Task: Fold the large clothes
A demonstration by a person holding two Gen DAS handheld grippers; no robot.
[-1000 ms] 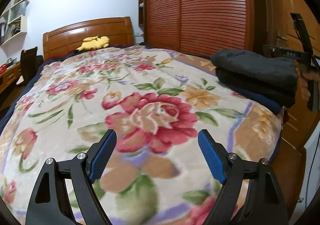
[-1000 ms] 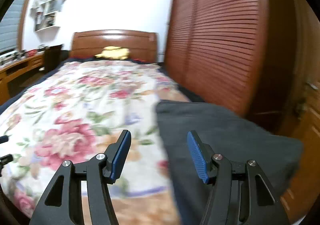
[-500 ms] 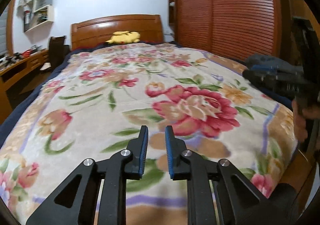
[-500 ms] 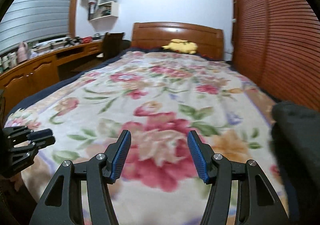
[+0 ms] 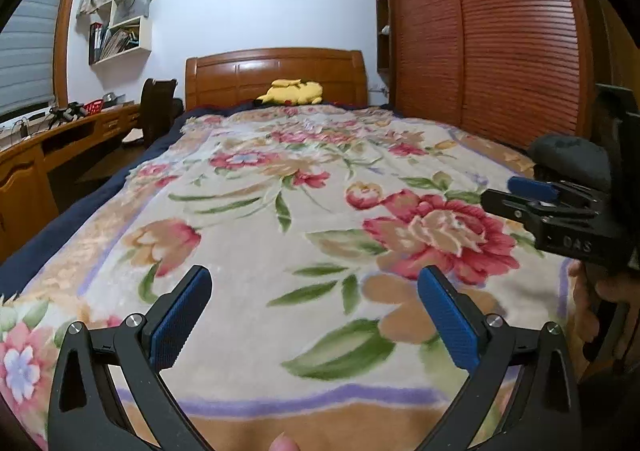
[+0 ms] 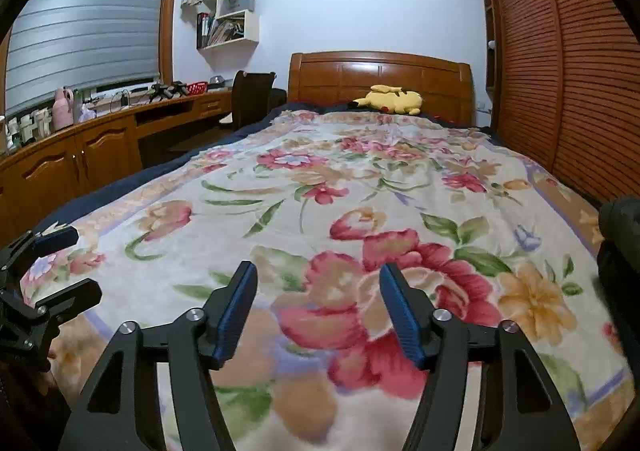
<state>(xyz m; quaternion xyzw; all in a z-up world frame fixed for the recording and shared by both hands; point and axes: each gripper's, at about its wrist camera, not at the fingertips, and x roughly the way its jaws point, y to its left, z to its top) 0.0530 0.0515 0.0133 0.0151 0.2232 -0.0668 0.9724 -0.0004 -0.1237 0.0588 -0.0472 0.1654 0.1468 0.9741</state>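
Note:
A stack of folded dark clothes lies at the right edge of the bed; its edge also shows in the right wrist view. My left gripper is open and empty above the near end of the floral blanket. My right gripper is open and empty above the same blanket. The right gripper also shows from the side at the right in the left wrist view. The left gripper shows at the left edge of the right wrist view.
A wooden headboard with a yellow plush toy stands at the far end. A slatted wooden wardrobe runs along the right side. A wooden desk and a chair stand on the left.
Both views have swung left, away from the folded dark clothes and toward the middle of the bed. My left gripper closed half a second ago and has opened wide again.

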